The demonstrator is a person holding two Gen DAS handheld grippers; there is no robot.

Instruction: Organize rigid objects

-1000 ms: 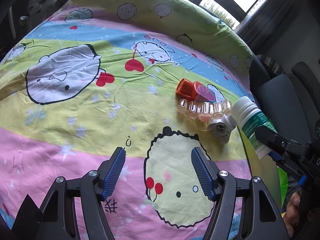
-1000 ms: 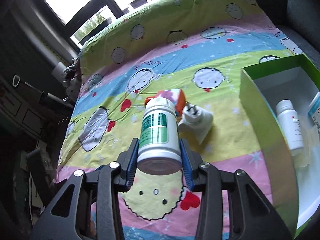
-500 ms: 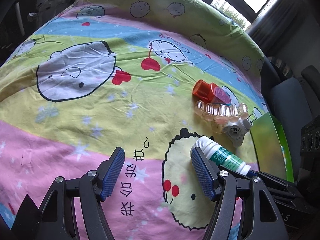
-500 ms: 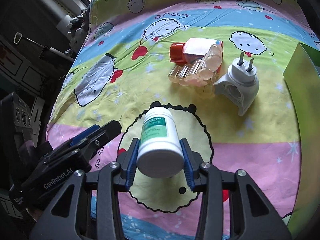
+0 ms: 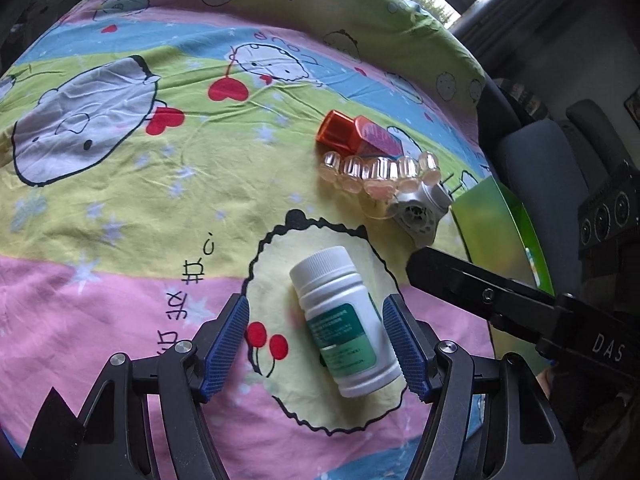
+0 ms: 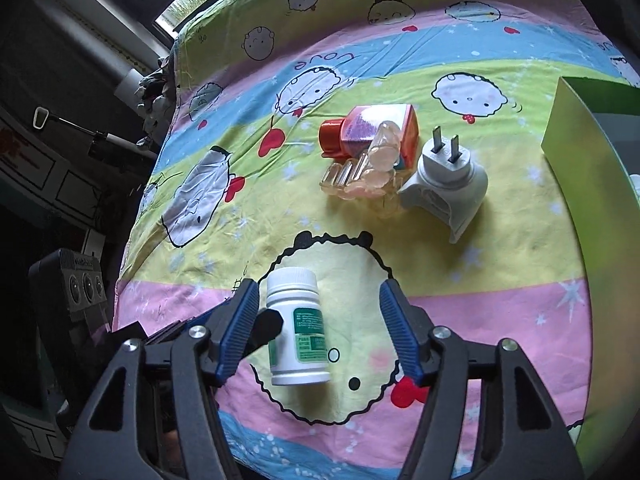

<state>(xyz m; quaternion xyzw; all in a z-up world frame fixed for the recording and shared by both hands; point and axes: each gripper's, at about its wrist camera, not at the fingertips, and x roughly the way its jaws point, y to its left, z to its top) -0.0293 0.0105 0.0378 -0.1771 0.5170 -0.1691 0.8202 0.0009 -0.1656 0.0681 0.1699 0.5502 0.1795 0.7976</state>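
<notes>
A white pill bottle (image 5: 344, 320) with a green label lies on its side on the cartoon bedsheet (image 5: 120, 184), cap pointing away. It rests between the fingers of my left gripper (image 5: 316, 344), which stands open; its right pad is close beside the bottle and the left pad is well clear. In the right wrist view the same bottle (image 6: 298, 332) lies between the fingers of my right gripper (image 6: 320, 334), whose jaws are opening and no longer press on it. A black finger (image 5: 452, 280) of the right gripper reaches in from the right.
Beyond the bottle lie a red-capped bottle (image 6: 360, 132), a row of clear vials (image 6: 360, 172) and a white plug adapter (image 6: 448, 184). A green box (image 6: 588, 184) stands at the right edge of the bed. Dark furniture surrounds the bed.
The right gripper came down with the pill bottle, laid it on the sheet and spread its jaws off it. The bottle now lies between the left gripper's fingers.
</notes>
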